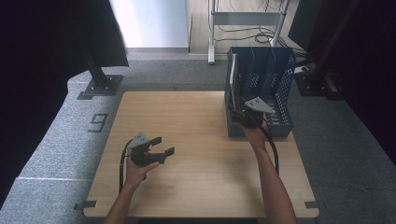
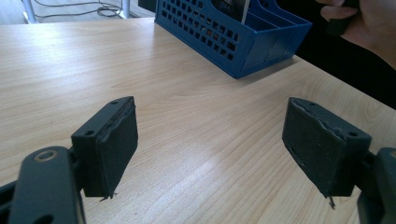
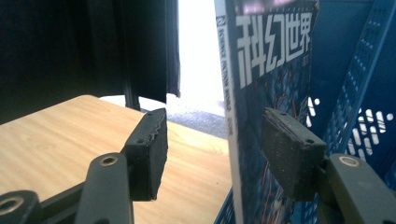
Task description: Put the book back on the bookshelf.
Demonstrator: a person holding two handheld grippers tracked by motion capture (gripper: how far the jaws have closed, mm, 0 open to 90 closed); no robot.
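Observation:
A blue slotted file rack (image 1: pixel 280 93) stands at the table's far right, and in the left gripper view the rack (image 2: pixel 243 46) lies beyond the jaws. A magazine (image 1: pixel 233 77) stands upright in its left slot. In the right gripper view the magazine (image 3: pixel 271 70) has a blue cover with large white characters. My right gripper (image 1: pixel 236 112) is at the rack's near left corner. Its jaws (image 3: pixel 212 149) stand open to either side of the magazine's spine edge, with a clear gap on the left. My left gripper (image 1: pixel 164 145) hovers open over the near left of the table (image 1: pixel 196 140), with nothing between its pads (image 2: pixel 210 144).
Dark curtains hang at the left and right of the room. A black stand foot (image 1: pixel 100 84) sits on the grey carpet beyond the table's far left corner. A metal frame with cables (image 1: pixel 247 28) stands behind the rack.

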